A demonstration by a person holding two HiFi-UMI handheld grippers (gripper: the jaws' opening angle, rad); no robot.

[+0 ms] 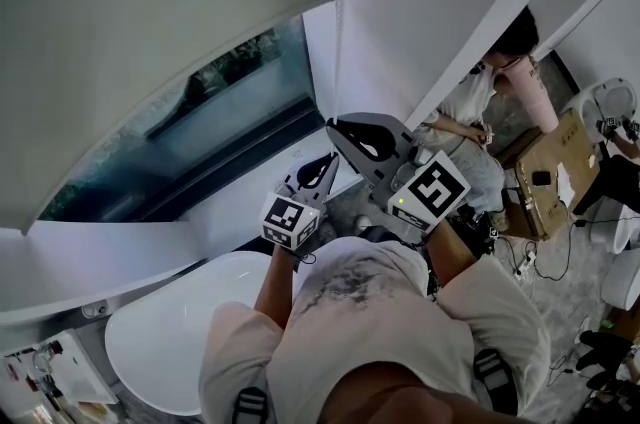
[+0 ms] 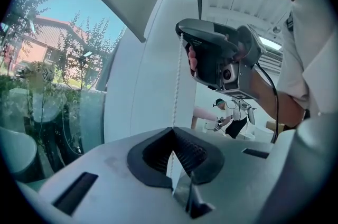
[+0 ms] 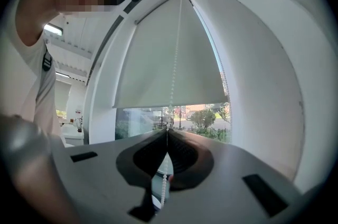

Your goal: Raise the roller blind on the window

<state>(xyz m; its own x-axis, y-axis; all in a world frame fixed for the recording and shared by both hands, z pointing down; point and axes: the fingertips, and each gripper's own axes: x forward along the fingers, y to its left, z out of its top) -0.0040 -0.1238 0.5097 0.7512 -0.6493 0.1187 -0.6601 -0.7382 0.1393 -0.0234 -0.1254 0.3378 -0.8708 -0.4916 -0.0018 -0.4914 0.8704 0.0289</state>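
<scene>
Daylight came through the window [image 1: 200, 147]; the roller blind [image 1: 150, 32] covered its upper part. At the blind's right edge hung the bead chain [image 1: 343, 12]. The left gripper [image 2: 171, 130] and, higher up, the right gripper [image 3: 167, 133] were both clenched on this chain. In my judgement, each pull should go straight down along the chain, with one gripper always holding.

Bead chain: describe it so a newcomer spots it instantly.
Start at the large glass window, half covered by a pale grey fabric roller blind. Just off the blind's right edge hangs a thin white beaded chain, the only cord there, pinched by the left gripper and right gripper.
</scene>
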